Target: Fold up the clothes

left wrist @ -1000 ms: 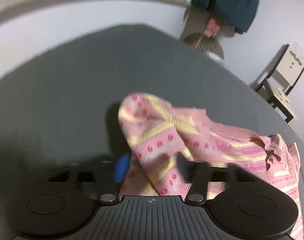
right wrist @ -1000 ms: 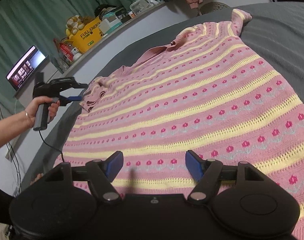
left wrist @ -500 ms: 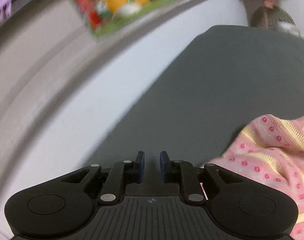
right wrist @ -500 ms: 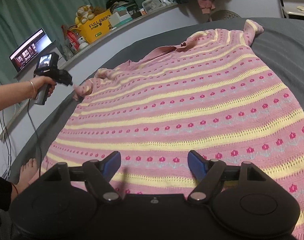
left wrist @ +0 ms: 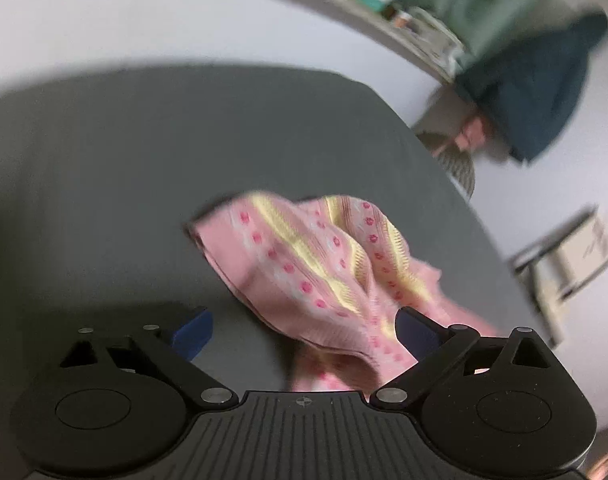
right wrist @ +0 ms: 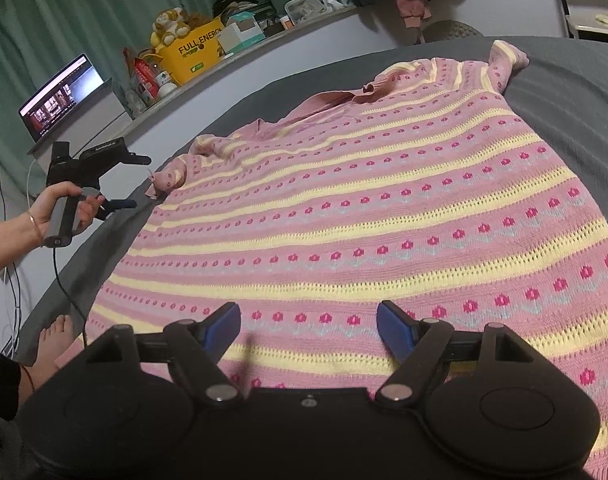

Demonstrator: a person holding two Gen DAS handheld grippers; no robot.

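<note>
A pink knit top [right wrist: 364,216] with yellow stripes and red dots lies spread flat on the dark grey bed [right wrist: 576,88]. Its left sleeve [left wrist: 316,276] is bunched up at the bed's left side and also shows in the right wrist view [right wrist: 170,178]. My left gripper [left wrist: 304,330] is open, its fingers either side of the sleeve's near end, not closed on it. It also shows in the right wrist view [right wrist: 134,180], just left of the sleeve. My right gripper [right wrist: 309,330] is open and empty just above the top's hem.
A shelf with a yellow box [right wrist: 192,54], a plush toy and an open laptop [right wrist: 62,94] runs behind the bed. Dark clothes [left wrist: 536,88] hang at the far end, near a chair [left wrist: 564,264]. The person's bare foot [right wrist: 54,338] stands by the bed's left edge.
My left gripper swung away from the sleeve with fingers nearly shut, then came back with them wide open around the sleeve end. The right gripper stayed open over the hem.
</note>
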